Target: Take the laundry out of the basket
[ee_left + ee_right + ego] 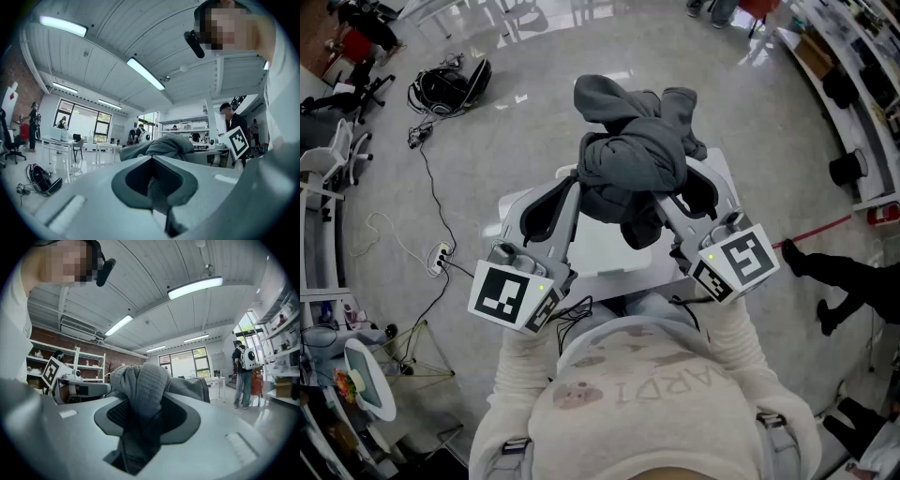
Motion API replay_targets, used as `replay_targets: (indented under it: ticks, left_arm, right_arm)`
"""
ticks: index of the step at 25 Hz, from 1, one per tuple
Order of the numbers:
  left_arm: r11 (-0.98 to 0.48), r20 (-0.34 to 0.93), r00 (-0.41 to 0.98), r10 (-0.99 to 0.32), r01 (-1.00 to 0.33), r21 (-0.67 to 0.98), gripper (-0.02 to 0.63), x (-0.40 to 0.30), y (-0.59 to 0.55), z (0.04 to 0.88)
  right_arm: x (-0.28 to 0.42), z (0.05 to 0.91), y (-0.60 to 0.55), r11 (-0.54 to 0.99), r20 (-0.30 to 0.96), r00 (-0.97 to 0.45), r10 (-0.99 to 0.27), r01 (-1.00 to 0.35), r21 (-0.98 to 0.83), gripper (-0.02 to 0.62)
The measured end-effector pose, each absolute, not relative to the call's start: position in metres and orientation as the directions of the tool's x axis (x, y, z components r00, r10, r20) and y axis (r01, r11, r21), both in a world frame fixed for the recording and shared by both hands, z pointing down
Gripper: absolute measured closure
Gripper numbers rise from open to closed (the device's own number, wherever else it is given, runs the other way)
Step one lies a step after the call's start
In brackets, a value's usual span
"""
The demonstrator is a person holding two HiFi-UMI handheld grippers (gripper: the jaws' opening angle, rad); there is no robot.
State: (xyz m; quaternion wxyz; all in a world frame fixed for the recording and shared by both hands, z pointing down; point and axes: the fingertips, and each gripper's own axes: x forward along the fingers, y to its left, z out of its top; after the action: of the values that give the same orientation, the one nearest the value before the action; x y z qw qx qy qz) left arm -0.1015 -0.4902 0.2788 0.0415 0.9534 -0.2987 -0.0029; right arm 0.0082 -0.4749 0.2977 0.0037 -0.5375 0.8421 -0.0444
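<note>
A dark grey garment (633, 155), bunched like a hooded sweatshirt, hangs in the air above the white basket (514, 204). Both grippers hold it from below. My left gripper (581, 187) is shut on the garment's left lower edge; in the left gripper view a fold of grey cloth (157, 187) is pinched between the jaws and the bundle (164, 145) rises beyond them. My right gripper (670, 202) is shut on the right side, with thick ribbed cloth (140, 390) filling its jaws. The basket's inside is mostly hidden by the garment and the grippers.
A black bag (450, 84) lies on the floor at the far left, with a cable running to a power strip (441, 258). Office chairs (337, 150) stand at the left. A person's legs (834, 281) are at the right, beside shelving (862, 84).
</note>
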Motion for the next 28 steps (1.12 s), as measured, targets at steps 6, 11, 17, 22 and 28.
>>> replay_targets:
  ticks: [6,11,17,22,28]
  left_arm:
    - [-0.820,0.007,0.823,-0.568,-0.567,0.082,0.606,-0.1017,-0.4918,0.2783]
    - [-0.824,0.003,0.827,-0.563,-0.561,0.080,0.606,-0.1020,-0.4940,0.2792]
    - [-0.834,-0.004,0.836,-0.548,-0.546,0.081,0.606,-0.1018,-0.4958,0.2776]
    - [-0.838,-0.007,0.840,-0.542,-0.540,0.083,0.606,-0.1013,-0.4970,0.2773]
    - [-0.831,0.001,0.834,-0.551,-0.549,0.090,0.606,-0.1029,-0.4986,0.2741]
  right_arm:
    - [0.0072,0.2973,-0.4747,0.420,0.036,-0.423,-0.905,-0.905,-0.070,0.416]
    - [0.0077,0.2979,-0.4747,0.410,0.034,-0.413,-0.910,-0.910,-0.064,0.416]
    - [0.0081,0.2983,-0.4740,0.394,0.039,-0.396,-0.917,-0.917,-0.058,0.416]
    - [0.0088,0.2990,-0.4735,0.385,0.045,-0.387,-0.921,-0.922,-0.051,0.416]
    - [0.0108,0.3063,-0.4761,0.380,0.082,-0.384,-0.920,-0.923,-0.062,0.413]
